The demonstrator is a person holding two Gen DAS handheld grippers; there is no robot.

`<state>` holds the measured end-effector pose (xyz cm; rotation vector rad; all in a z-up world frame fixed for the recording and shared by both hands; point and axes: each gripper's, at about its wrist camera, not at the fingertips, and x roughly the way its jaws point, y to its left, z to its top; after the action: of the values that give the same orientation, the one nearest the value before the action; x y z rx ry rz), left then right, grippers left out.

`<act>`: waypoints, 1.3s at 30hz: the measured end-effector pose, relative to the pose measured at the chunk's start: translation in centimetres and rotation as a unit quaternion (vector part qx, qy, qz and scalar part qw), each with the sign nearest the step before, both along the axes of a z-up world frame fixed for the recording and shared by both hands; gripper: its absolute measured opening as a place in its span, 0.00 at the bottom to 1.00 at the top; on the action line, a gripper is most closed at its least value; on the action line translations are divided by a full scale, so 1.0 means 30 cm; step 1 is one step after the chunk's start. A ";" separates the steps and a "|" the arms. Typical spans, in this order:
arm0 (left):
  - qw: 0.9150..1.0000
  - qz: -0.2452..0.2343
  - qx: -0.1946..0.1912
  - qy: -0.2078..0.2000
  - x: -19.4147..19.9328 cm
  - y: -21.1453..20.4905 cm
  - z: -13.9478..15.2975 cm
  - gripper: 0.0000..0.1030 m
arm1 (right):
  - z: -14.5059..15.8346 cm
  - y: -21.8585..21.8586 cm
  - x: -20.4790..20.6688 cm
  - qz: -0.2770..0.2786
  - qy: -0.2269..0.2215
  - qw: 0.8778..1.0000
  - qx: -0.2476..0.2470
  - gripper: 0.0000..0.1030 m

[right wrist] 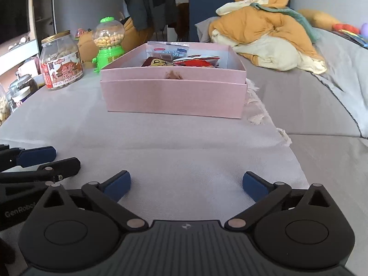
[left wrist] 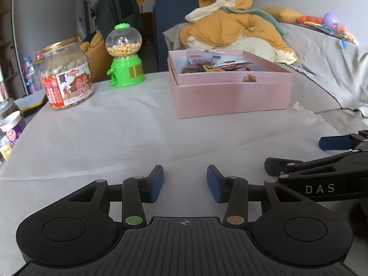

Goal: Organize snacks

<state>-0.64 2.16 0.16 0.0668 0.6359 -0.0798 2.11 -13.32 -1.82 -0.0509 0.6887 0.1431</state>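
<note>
A pink box (left wrist: 232,96) stands on the white cloth ahead and holds several snack packets (left wrist: 214,63). It also shows in the right wrist view (right wrist: 172,96) with the packets (right wrist: 184,61) inside. My left gripper (left wrist: 185,184) is open and empty, low over the cloth, well short of the box. My right gripper (right wrist: 186,186) is open wider and empty, also short of the box. Each gripper shows at the edge of the other's view: the right one (left wrist: 322,156) and the left one (right wrist: 46,158).
A peanut jar (left wrist: 66,76) and a green candy dispenser (left wrist: 125,55) stand left of the box. More jars (left wrist: 10,128) sit at the table's left edge. A grey sofa (left wrist: 326,69) with a heap of yellow bedding (left wrist: 232,27) lies right and behind.
</note>
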 end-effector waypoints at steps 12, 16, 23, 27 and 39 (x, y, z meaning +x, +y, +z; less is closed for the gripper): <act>1.000 -0.002 -0.030 0.002 0.004 0.033 -0.001 0.46 | 0.001 -0.004 -0.002 0.000 -0.002 1.000 0.002 1.00; 1.000 -0.002 -0.018 0.002 0.004 0.022 0.000 0.47 | 0.001 -0.005 -0.004 0.000 -0.002 1.000 0.002 1.00; 1.000 -0.002 -0.011 0.001 0.002 0.013 0.000 0.47 | 0.001 -0.003 -0.003 0.000 -0.002 1.000 0.002 1.00; 1.000 -0.002 -0.009 0.001 0.001 0.010 0.000 0.47 | 0.001 -0.004 -0.003 0.000 -0.002 1.000 0.002 1.00; 1.000 -0.002 -0.009 0.001 0.001 0.011 0.000 0.47 | 0.001 -0.004 -0.003 0.000 -0.002 1.000 0.002 1.00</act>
<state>-0.62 2.49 0.16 0.0504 0.6375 -0.0894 2.03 -13.43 -1.79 -0.0473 0.6849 0.1439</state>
